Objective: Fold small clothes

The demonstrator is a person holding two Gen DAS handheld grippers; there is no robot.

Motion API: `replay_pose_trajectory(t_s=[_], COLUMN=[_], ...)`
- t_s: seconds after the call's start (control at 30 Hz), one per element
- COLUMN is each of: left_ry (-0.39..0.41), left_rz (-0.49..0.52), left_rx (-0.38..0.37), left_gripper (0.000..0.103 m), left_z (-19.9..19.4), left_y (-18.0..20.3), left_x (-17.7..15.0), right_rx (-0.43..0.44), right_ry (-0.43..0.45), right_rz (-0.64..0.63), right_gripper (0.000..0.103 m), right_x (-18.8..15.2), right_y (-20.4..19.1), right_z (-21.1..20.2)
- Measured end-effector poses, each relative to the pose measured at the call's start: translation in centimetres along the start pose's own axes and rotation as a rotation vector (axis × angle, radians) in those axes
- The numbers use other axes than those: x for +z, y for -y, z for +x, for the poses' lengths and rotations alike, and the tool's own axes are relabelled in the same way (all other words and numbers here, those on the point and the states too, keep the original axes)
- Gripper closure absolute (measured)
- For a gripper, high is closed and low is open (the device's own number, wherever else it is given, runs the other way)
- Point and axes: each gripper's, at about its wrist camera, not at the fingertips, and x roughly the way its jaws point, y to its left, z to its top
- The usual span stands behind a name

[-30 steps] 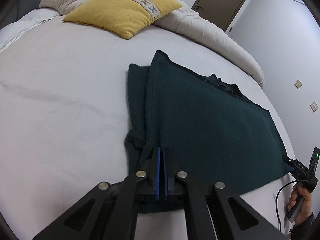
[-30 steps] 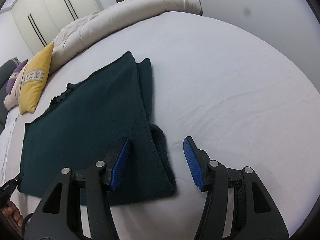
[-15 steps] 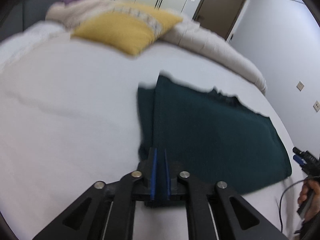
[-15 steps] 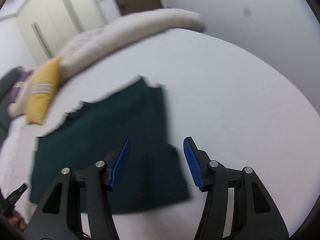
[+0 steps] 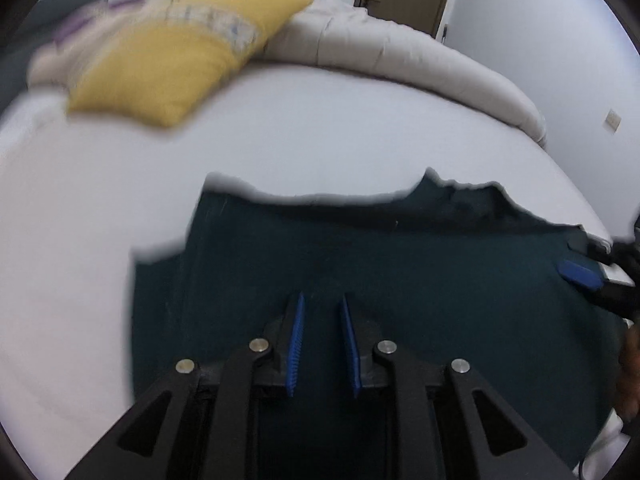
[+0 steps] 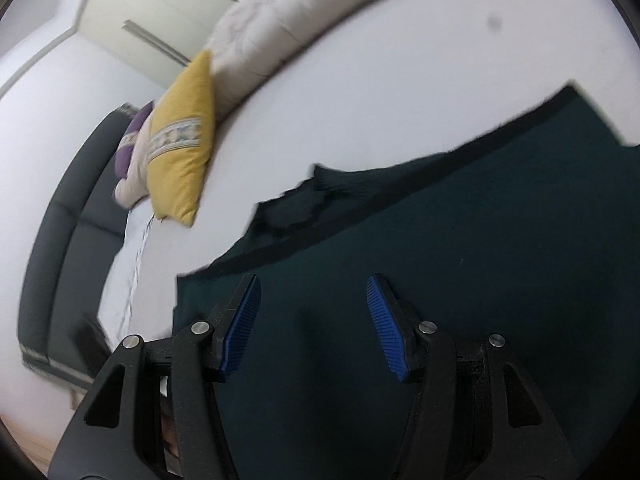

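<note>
1. Bed [image 5: 320, 136]: white sheet is carrying everything; a rolled duvet [image 5: 420, 60] and a yellow pillow [image 6: 180, 148] are lying at the far side, well apart from the work.
2. Dark green garment [image 5: 420, 280]: lying flat on the bed, already part-folded, a doubled layer showing along its left edge in the left wrist view. Both views are blurring.
3. Handling, judged: knitted and soft, light, draping limp when lifted, probably clinging to the sheet, not slipping. Best hold looks to be a corner or the doubled edge, pinching all layers together.
4. Right claw [image 6: 314, 320]: hovering over the cloth with jaws wide, gripping nothing.
5. Left claw [image 5: 322, 344]: sitting low over the near hem, jaws narrowly parted, nothing visibly between them.
</note>
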Motion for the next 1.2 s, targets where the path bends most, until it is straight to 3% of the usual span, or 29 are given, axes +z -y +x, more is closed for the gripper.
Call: replay_pose_trajectory(t_s=[0.07, 0.17, 0.2, 0.27, 0.37, 0.4, 0.43, 0.47, 0.5, 0.53, 0.57, 0.63, 0.7, 0.77, 0.8, 0.83, 0.9, 0.97, 1.0, 1.03, 1.07, 1.1, 1.13, 1.17, 1.2], left_ry=[0.012, 0.019, 0.019, 0.024, 0.022, 0.017, 0.013, 0.008, -0.001, -0.005, 0.001, 0.028, 0.028, -0.026, -0.042, -0.034, -0.049, -0.062, -0.066, -0.071, -0.066, -0.054, -0.021, 0.009, 0.044], left_rz=[-0.054, -0.065, -0.077, -0.097, -0.119, -0.129, -0.140, -0.144, -0.146, -0.145, -0.146, -0.157, -0.142, -0.129, -0.124, -0.118, -0.164, -0.207, -0.218, -0.235, -0.260, -0.279, -0.297, -0.307, -0.330], left_rx=[-0.074, -0.113, -0.124, -0.145, -0.170, -0.175, -0.175, -0.166, -0.150, -0.133, -0.144, -0.192, -0.214, -0.188, -0.184, -0.184, -0.210, -0.237, -0.239, -0.243, -0.245, -0.245, -0.239, -0.234, -0.210], left_gripper=[0.082, 0.082, 0.083, 0.084, 0.084, 0.084, 0.084, 0.085, 0.085, 0.077, 0.072, 0.052, 0.049, 0.049, 0.053, 0.061, 0.068, 0.074, 0.082, 0.083, 0.082, 0.075, 0.061, 0.053, 0.035], left_z=[-0.7, -0.8, -0.7, -0.8, -0.9, -1.0, -1.6, -2.0, -2.8, -3.8, -5.3, -7.6, -8.9, -8.1, -7.5, -7.5, -7.8, -8.1, -8.2, -8.5, -9.3, -10.2, -11.7, -12.7, -13.8], left_y=[-1.6, -2.4, -2.6, -3.1, -3.4, -3.4, -3.6, -3.6, -3.4, -3.0, -2.4, -1.2, 0.2, 0.5, 0.2, 0.0, -1.5, -3.1, -3.7, -4.4, -5.3, -5.9, -6.9, -7.5, -8.5], left_x=[-0.1, -0.4, -0.4, -0.5, -0.6, -0.7, -0.8, -0.8, -1.1, -1.6, -2.3, -3.7, -5.5, -7.3, -8.1, -8.4, -8.5, -8.6, -8.8, -9.0, -9.2, -9.4, -9.6, -9.7, -9.8], right_rx=[0.012, 0.097, 0.113, 0.106, -0.026, -0.075, -0.174, -0.211, -0.207, -0.157, -0.108, 0.021, 0.113, 0.195, 0.194, 0.152, 0.160, 0.203, 0.183, 0.152, 0.137, 0.121, 0.102, 0.050, 0.006], right_ry=[0.028, 0.084, 0.120, 0.217, 0.322, 0.340, 0.360, 0.372, 0.387, 0.385, 0.369, 0.279, 0.136, -0.042, -0.118, -0.132, -0.057, -0.055, -0.031, 0.015, 0.055, 0.108, 0.148, 0.197, 0.223], right_rz=[0.041, 0.164, 0.208, 0.263, 0.341, 0.348, 0.317, 0.285, 0.232, 0.183, 0.150, 0.057, -0.016, -0.043, -0.054, -0.087, -0.134, -0.005, 0.050, 0.101, 0.151, 0.224, 0.267, 0.281, 0.273], right_gripper=[0.080, 0.101, 0.103, 0.103, 0.098, 0.094, 0.080, 0.076, 0.075, 0.068, 0.051, 0.033, 0.033, 0.034, 0.034, 0.036, 0.043, 0.068, 0.073, 0.081, 0.082, 0.081, 0.079, 0.072, 0.064], right_x=[0.9, 1.6, 1.6, 1.6, 1.2, 1.0, 0.7, 0.4, -0.2, -1.2, -2.1, -5.3, -8.9, -12.9, -14.6, -16.0, -16.4, -15.3, -14.6, -14.0, -13.6, -13.6, -13.8, -13.9, -14.0], right_y=[2.2, 7.1, 9.0, 12.0, 15.4, 15.6, 14.7, 13.8, 12.4, 10.4, 8.8, 4.2, 0.5, -1.8, -2.3, -2.6, -2.4, 0.8, 2.8, 5.4, 7.4, 9.9, 11.3, 12.2, 12.3], right_z=[0.3, -1.2, -2.2, -5.2, -9.5, -10.8, -12.7, -13.6, -14.7, -15.5, -15.8, -14.5, -11.4, -6.9, -4.7, -3.4, -4.3, -5.8, -6.8, -8.5, -9.9, -12.2, -14.2, -16.4, -17.8])
